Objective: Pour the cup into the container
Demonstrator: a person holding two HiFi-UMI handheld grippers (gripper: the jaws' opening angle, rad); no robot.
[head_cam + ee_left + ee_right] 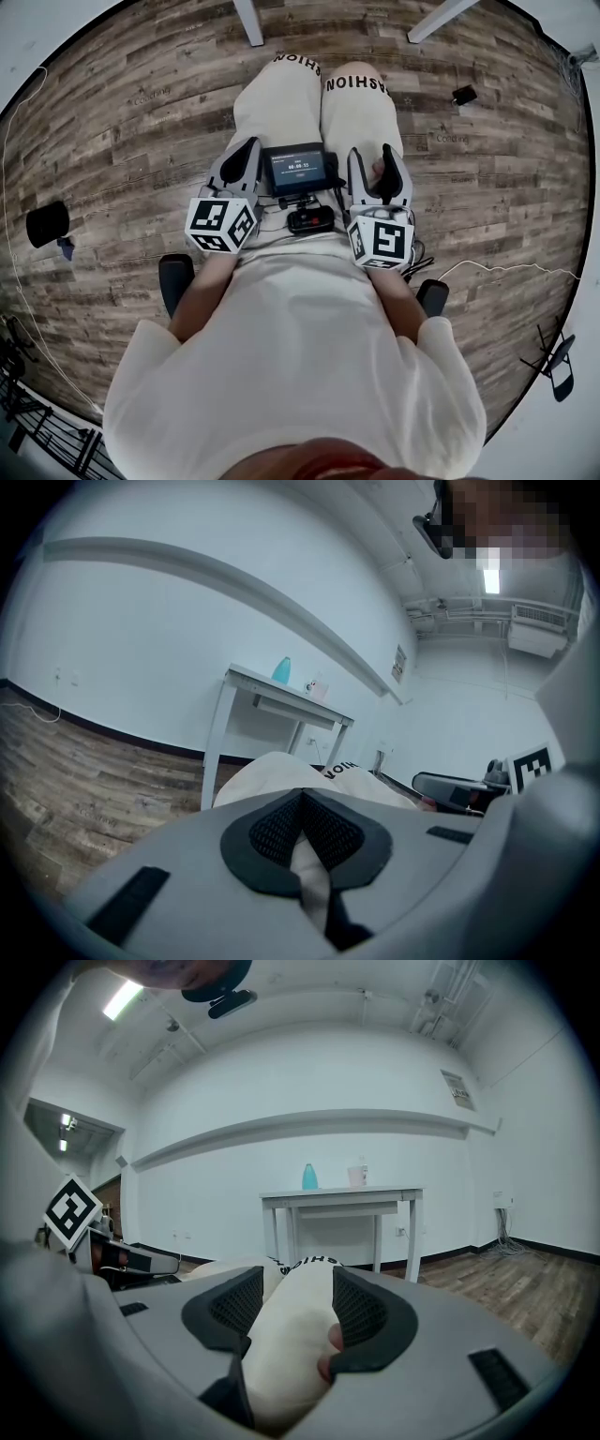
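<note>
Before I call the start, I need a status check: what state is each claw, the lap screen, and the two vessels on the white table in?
left claw: shut, empty.
right claw: open, empty, over the trouser leg.
screen: lit, on the lap.
blue vessel: upright on the table, untouched.
pale vessel: upright beside it; contents cannot be told.
white table: standing by the wall.

My trousers carry black capitals at both knees, upside down from my head view: "SHION" on one and "ASHION" on the other. The small screen on my lap shows figures too small to read. Faint words on the floor and the wall sign are illegible.
</note>
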